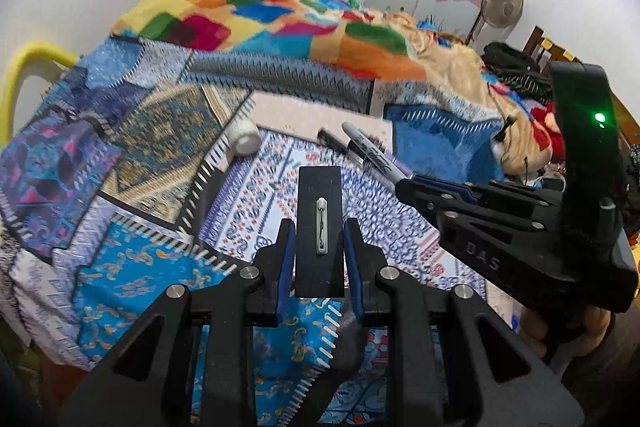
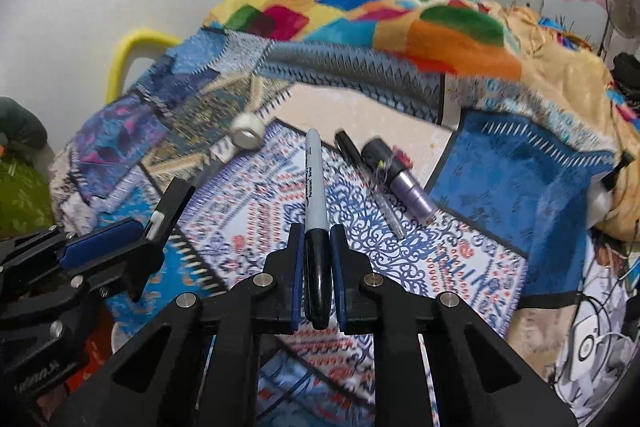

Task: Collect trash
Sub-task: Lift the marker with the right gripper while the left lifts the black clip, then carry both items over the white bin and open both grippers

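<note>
My left gripper (image 1: 319, 231) is shut on a flat black card (image 1: 320, 211) that carries a white pin clip and stands upright between the blue pads. My right gripper (image 2: 317, 233) is shut on a black permanent marker (image 2: 314, 179), which points away over the patterned bedspread (image 2: 420, 267). In the left wrist view the right gripper (image 1: 405, 187) comes in from the right with the marker (image 1: 366, 145). In the right wrist view the left gripper (image 2: 146, 251) shows at the left with the card (image 2: 172, 203). Both grippers hang above the bed.
On the bedspread lie a white tape roll (image 2: 248, 133), a black pen (image 2: 348, 151), a purple tube (image 2: 404, 183) and a thin clear pen (image 2: 386, 207). A multicoloured blanket (image 1: 280, 23) is heaped behind. A yellow chair back (image 1: 24, 75) stands left; cables (image 2: 600, 327) lie right.
</note>
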`<action>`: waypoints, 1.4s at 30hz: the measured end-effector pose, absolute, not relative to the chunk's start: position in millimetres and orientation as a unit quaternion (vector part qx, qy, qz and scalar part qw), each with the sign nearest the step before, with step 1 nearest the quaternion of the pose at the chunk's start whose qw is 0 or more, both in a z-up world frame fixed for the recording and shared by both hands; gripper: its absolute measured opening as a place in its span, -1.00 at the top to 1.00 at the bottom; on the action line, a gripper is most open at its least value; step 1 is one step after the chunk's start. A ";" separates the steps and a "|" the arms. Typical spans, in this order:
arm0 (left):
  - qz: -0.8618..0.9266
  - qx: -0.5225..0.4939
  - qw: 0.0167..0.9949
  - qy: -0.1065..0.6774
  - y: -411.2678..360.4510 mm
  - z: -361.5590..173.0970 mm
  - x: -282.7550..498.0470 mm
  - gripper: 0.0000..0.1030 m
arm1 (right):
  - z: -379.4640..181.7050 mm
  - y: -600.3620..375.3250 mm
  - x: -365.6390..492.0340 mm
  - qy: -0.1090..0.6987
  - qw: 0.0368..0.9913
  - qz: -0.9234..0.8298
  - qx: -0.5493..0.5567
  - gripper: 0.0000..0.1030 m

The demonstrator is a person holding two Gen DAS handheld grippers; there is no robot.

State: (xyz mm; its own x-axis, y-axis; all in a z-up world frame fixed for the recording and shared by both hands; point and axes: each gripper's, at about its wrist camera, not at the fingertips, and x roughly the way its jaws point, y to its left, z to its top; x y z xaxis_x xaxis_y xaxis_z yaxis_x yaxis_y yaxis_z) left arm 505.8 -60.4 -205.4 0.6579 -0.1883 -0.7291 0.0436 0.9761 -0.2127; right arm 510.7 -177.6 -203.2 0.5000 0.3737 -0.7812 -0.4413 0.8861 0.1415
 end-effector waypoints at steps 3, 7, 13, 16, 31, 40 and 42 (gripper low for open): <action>-0.060 -0.094 0.914 0.389 -55.0 -181.4 490.2 0.55 | -176.2 -175.8 494.7 0.419 0.876 0.235 -0.046 0.78; -0.055 -0.101 0.923 0.367 -48.1 -153.5 469.3 0.55 | -143.8 -173.2 472.8 0.398 0.885 0.235 -0.054 0.77; -0.044 -0.102 0.937 0.332 -36.1 -112.7 428.4 0.55 | -93.6 -168.0 430.5 0.353 0.899 0.255 -0.053 0.77; -0.036 -0.102 0.943 0.316 -28.9 -94.8 405.9 0.55 | -75.8 -162.1 410.3 0.337 0.902 0.266 -0.053 0.77; 0.031 -0.110 0.958 0.261 46.3 -41.7 288.6 0.55 | -37.5 -102.8 316.6 0.295 0.891 0.338 -0.069 0.77; 0.082 -0.127 0.954 0.259 104.8 -49.7 221.4 0.55 | -46.3 -52.5 266.8 0.296 0.870 0.382 -0.094 0.77; 0.093 -0.132 0.950 0.266 116.6 -58.0 211.3 0.55 | -52.5 -40.7 258.8 0.302 0.863 0.392 -0.101 0.77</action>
